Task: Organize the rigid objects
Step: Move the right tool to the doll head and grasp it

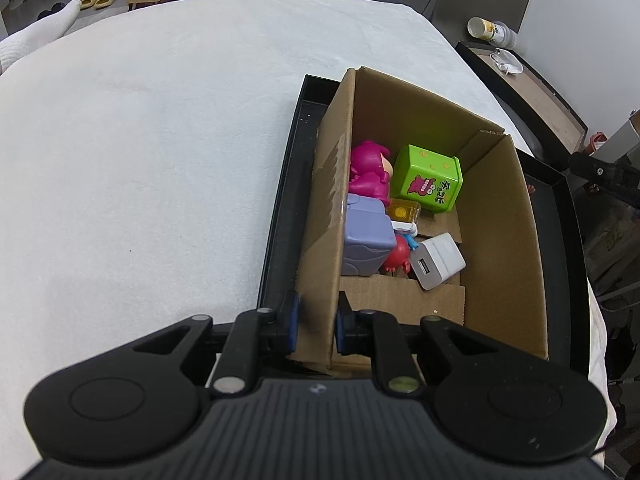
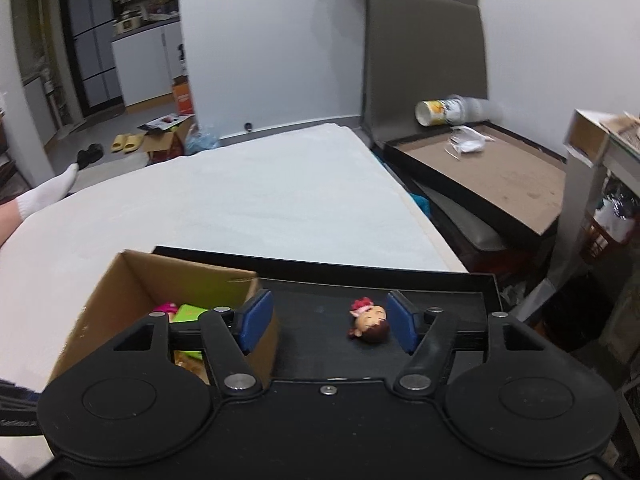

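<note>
The left tool (image 1: 316,326) is clamped on the near left wall of the cardboard box (image 1: 500,216), one blue pad on each side of the cardboard. The box stands in a black tray (image 1: 280,208) at the right edge of the white-covered bench (image 1: 160,140). Inside the box are seen a magenta figurine (image 1: 368,172), a green cube-shaped toy (image 1: 430,178), a lilac plastic toy (image 1: 366,240), a small yellow block (image 1: 405,211), a red figure (image 1: 398,260) and a white USB charger (image 1: 436,260).

The right tool (image 2: 328,322) is held with its fingers well apart above the tray (image 2: 460,280). A small doll head (image 2: 370,320) with brown hair and a red bow lies on the tray floor outside the box (image 2: 120,280), between the blue pads and nearer the right one; contact cannot be told.
</note>
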